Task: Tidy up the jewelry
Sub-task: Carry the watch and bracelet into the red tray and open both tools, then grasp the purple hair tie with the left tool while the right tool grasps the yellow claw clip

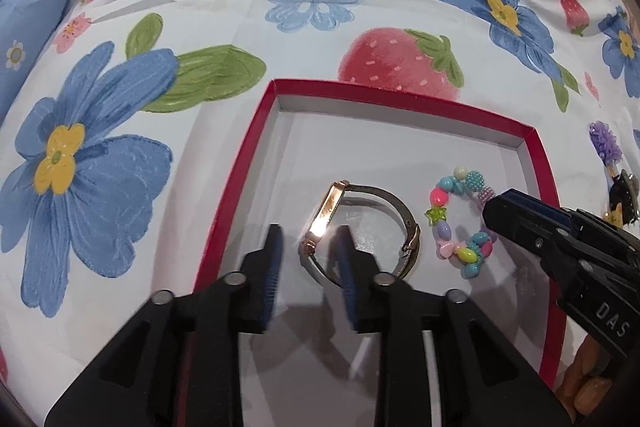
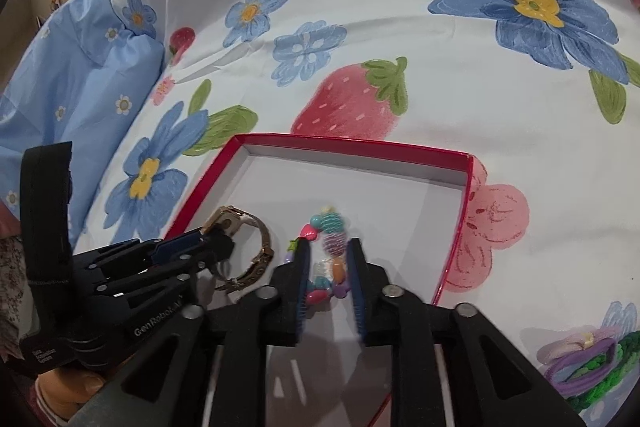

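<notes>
A red box with a white inside (image 1: 404,99) (image 2: 360,143) lies on the flowered bedsheet. In it a gold watch with a mesh strap (image 1: 360,227) (image 2: 248,239) stands on edge, and a colourful bead bracelet (image 1: 464,223) (image 2: 330,251) lies to its right. My left gripper (image 1: 310,247) is open just above the watch, its fingers on either side of the watch's near end. My right gripper (image 2: 330,267) is open with its fingers around the near part of the bracelet; it also shows in the left wrist view (image 1: 496,205), its tip at the bracelet's right side.
Purple and green hair ties with a fabric flower (image 2: 588,367) lie on the sheet right of the box. A purple hair accessory and a dark clip (image 1: 612,167) lie beyond the box's right rim. A blue pillow (image 2: 72,87) lies at the left.
</notes>
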Motion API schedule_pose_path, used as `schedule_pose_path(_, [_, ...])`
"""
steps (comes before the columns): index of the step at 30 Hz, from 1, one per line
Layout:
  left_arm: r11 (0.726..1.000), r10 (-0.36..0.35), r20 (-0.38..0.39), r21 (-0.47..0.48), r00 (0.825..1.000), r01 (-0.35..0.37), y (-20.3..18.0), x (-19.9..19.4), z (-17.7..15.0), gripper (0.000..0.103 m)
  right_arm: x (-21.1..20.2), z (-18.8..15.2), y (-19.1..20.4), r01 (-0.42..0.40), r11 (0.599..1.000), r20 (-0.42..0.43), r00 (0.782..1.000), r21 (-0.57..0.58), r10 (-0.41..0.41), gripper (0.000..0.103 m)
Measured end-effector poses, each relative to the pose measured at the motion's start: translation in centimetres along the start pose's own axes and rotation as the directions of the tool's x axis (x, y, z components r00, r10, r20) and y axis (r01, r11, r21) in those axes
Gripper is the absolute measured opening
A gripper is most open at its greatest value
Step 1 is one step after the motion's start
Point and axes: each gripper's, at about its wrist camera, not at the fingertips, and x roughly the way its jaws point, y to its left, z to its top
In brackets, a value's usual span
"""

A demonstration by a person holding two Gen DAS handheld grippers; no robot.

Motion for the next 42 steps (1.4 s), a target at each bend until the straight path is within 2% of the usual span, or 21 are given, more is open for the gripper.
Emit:
schedule_pose_path(9, [0.999, -0.006, 0.049, -0.041, 0.999, 0.008, 0.2, -2.6, -0.8, 0.046, -3.0, -0.5, 0.2, -0.016, 1.000, 0.046, 0.999, 0.001, 0.016, 0.031])
schedule_pose_path(10, [0.999, -0.014, 0.054, -0.048, 0.998, 0.017, 0.2, -3.1, -1.0, 0.046, -3.4, -0.6, 0.2, -0.018, 1.000, 0.054, 0.998, 0.003, 0.018, 0.032])
schedule_pose_path(13, [0.996, -0.055, 0.071, -0.065, 0.996, 0.060, -0.2, -4.5, -1.9, 0.048, -5.6, -1.4, -0.3, -0.026, 0.999, 0.092, 0.995, 0.019, 0.024, 0.043])
schedule_pose_path(19, [0.992, -0.103, 0.094, -0.063, 0.990, 0.109, -2.1, -6.7, -3.4, 0.050, -9.1, -3.1, -2.0, -0.020, 0.998, 0.139, 0.990, 0.054, 0.012, 0.043])
schedule_pose_path(28, [0.984, -0.175, 0.101, -0.015, 0.979, 0.178, -5.5, -8.8, -5.4, 0.051, -13.7, -5.9, -5.2, 0.017, 0.993, 0.180, 0.983, 0.116, -0.037, 0.043])
schedule_pose_path(35, [0.971, -0.238, 0.112, 0.031, 0.965, 0.236, -8.0, -10.1, -6.1, 0.058, -16.5, -8.1, -8.1, 0.071, 0.983, 0.204, 0.973, 0.171, -0.105, 0.044])
schedule_pose_path(42, [0.963, -0.264, 0.105, 0.090, 0.959, 0.255, -10.8, -10.4, -6.3, 0.059, -18.4, -9.9, -10.8, 0.111, 0.969, 0.206, 0.966, 0.219, -0.157, 0.048])
